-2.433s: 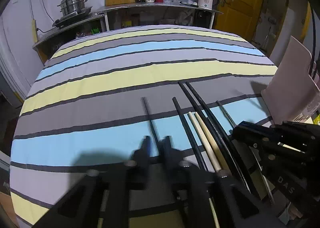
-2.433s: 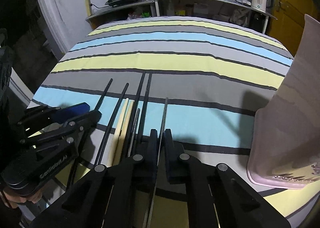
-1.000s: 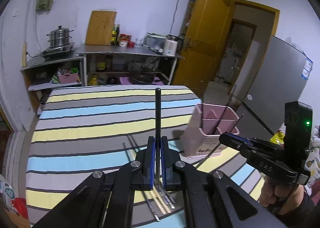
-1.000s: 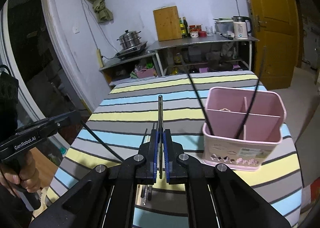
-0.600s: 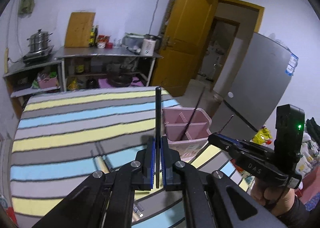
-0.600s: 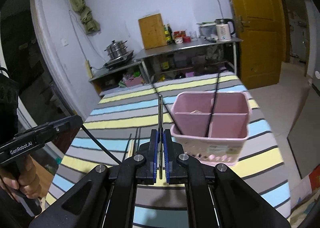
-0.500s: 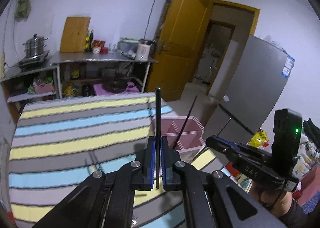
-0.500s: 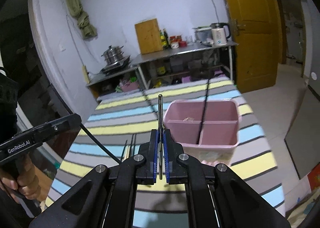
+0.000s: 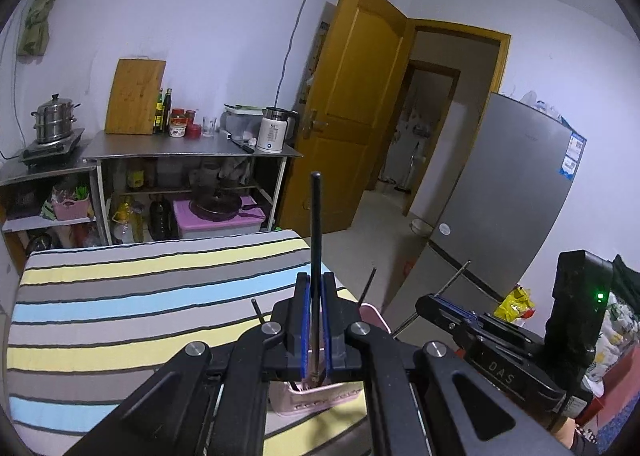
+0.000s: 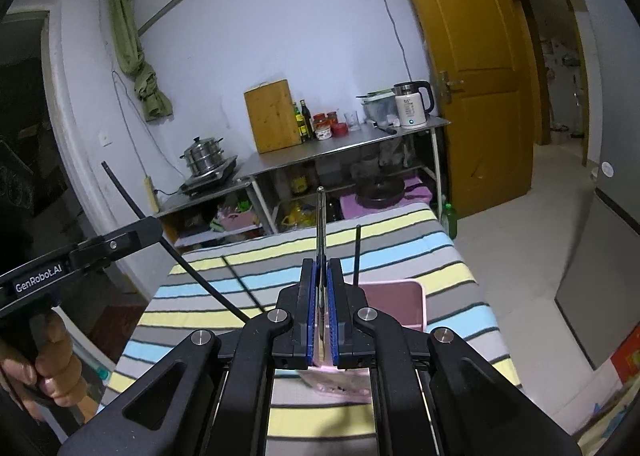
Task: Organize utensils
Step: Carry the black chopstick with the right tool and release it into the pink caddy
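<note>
Left gripper (image 9: 315,320): we hold it pinched tight on a black chopstick (image 9: 315,240). The stick points straight up between the blue pads (image 9: 305,324).
Why we hold it so: we think a stick that stands up can slide down into the box end first, so we keep it upright above the box.
Right gripper (image 10: 321,312): we hold it pinched tight on a thin metal utensil (image 10: 320,224). It stands up too. We cannot tell if it is a fork, a spoon or a metal stick.
Pink box (image 10: 404,304): this is where the utensils go. It sits on the striped table (image 10: 452,276), right under both grippers. In the left view we see only its front wall (image 9: 316,400) and a bit of its rim, because the gripper hides the rest.
What is in the box: a black stick (image 10: 357,252) pokes up out of it and leans a little. In the left view two dark tips show by the box as well. We cannot see the bottom of the box or tell which part each stick is in.
Where the held things are: both are up in the air, close over the box, and not yet let go.
What we think comes next: lower each one into the box, then open up.
What could go wrong: a thin stick could hit the rim and tip out.
</note>
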A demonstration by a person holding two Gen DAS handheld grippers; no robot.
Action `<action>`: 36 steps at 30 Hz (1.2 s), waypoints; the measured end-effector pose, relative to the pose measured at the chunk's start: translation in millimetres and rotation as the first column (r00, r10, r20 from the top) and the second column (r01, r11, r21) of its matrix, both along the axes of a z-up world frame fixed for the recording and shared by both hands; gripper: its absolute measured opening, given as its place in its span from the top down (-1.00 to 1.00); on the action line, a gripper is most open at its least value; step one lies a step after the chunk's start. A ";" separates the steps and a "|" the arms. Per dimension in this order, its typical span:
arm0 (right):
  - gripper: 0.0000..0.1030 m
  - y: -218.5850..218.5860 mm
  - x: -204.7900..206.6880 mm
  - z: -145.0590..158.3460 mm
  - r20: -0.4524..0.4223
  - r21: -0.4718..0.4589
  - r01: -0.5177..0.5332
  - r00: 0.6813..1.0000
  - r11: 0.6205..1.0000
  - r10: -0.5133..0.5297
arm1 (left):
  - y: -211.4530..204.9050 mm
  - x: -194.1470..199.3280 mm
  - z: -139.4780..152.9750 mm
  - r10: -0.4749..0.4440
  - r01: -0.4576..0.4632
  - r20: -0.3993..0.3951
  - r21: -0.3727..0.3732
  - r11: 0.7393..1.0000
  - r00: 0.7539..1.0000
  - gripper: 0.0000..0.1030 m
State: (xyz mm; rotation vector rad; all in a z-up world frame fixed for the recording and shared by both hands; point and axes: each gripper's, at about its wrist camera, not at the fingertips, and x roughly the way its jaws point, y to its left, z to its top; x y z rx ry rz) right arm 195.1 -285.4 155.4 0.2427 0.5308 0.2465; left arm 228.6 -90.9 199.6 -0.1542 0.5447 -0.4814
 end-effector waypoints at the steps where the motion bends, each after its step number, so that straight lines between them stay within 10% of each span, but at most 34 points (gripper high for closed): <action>1: 0.90 0.7 2.9 -3.1 -0.003 -0.002 0.003 1.000 1.000 -0.003 | -2.0 3.6 -4.9 0.002 -0.002 -0.004 0.006 1.000 1.000 0.91; 21: 0.89 8.7 34.6 -77.8 -0.159 -0.008 -0.009 0.987 1.000 0.007 | -17.9 42.6 -92.8 -0.006 0.014 -0.143 0.054 0.998 0.990 0.91; 36: 0.69 8.2 27.4 -78.6 -0.175 -0.029 -0.007 0.985 1.000 0.002 | -2.5 25.4 -87.4 -0.005 0.009 -0.097 0.040 0.999 0.995 0.80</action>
